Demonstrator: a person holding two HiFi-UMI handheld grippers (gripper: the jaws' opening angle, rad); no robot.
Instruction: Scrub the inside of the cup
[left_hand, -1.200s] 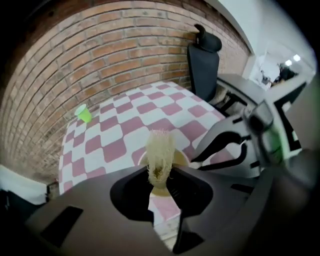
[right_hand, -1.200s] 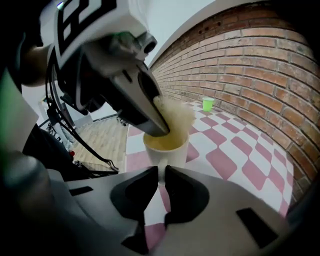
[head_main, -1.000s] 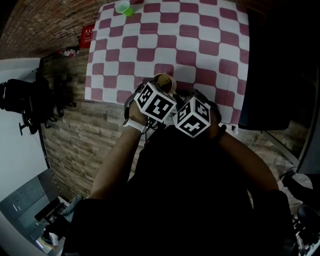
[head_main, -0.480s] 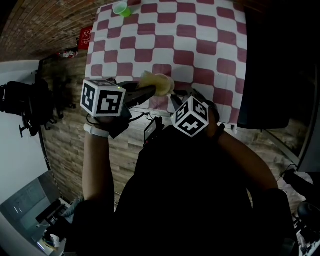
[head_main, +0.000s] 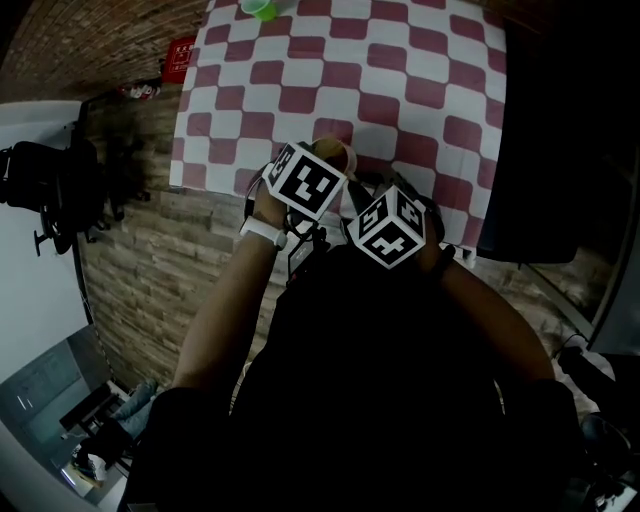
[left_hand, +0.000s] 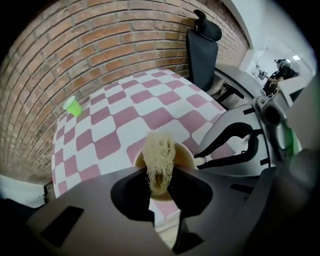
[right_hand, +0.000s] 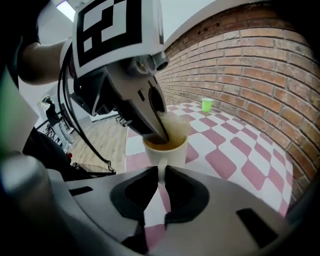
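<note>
A cream cup (right_hand: 165, 150) with a brownish inside stands near the front edge of the checkered table (head_main: 400, 90). My right gripper (right_hand: 161, 176) is shut on the cup's handle, which shows as a thin white strip between its jaws. My left gripper (left_hand: 160, 181) is shut on a pale fibrous scrubber (left_hand: 159, 159), whose tuft reaches down into the cup's mouth (left_hand: 184, 156). In the head view both marker cubes (head_main: 308, 181) (head_main: 388, 229) sit close together over the cup (head_main: 338, 152), hiding most of it.
A small green cup (head_main: 262, 8) stands at the far left corner of the table, also seen as the green cup (right_hand: 206, 104) in front of the brick wall (right_hand: 260, 60). A black office chair (left_hand: 202, 47) stands beside the table. The table's front edge lies just below the cup.
Half a second ago my left gripper was drawn out to the left with the scrubber at the cup's rim. It has swung back over the cup. The right gripper has stayed put.
</note>
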